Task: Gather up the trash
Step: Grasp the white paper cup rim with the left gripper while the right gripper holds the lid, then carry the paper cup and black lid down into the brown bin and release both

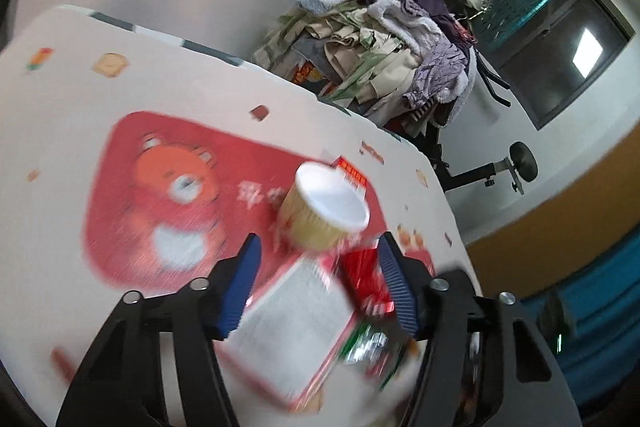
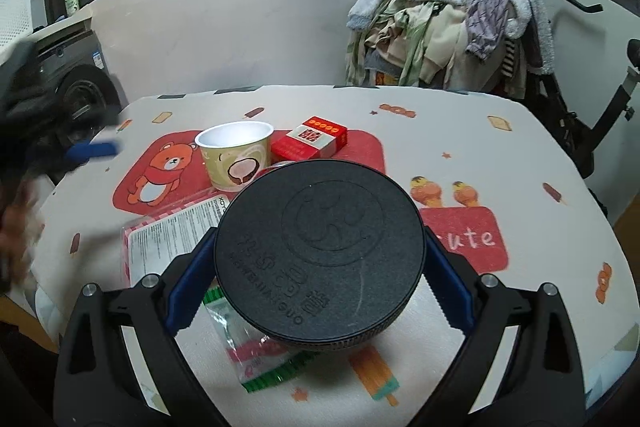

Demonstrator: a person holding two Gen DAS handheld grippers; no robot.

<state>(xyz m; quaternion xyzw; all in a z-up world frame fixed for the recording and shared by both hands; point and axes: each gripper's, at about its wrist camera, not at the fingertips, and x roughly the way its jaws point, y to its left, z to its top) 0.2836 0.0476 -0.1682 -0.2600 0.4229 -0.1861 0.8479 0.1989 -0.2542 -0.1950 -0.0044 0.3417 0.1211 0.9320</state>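
Observation:
My right gripper (image 2: 318, 259) is shut on a round black container (image 2: 320, 255) and holds it above the table. Under it lie a green and red wrapper (image 2: 256, 355) and a flat pink-edged package (image 2: 168, 235). A beige paper cup (image 2: 236, 155) and a red box (image 2: 310, 143) stand behind. My left gripper (image 1: 320, 267) is open and empty above the table; it also shows blurred at the left edge of the right wrist view (image 2: 92, 151). Below it lie the package (image 1: 296, 323), a red wrapper (image 1: 366, 283), the green wrapper (image 1: 372, 347) and the cup (image 1: 324, 211).
The table (image 2: 540, 163) has a white cloth with red cartoon patches. A pile of clothes (image 2: 452, 15) hangs on an exercise bike behind the table. A washing machine (image 2: 76, 71) stands at the far left. White wall behind.

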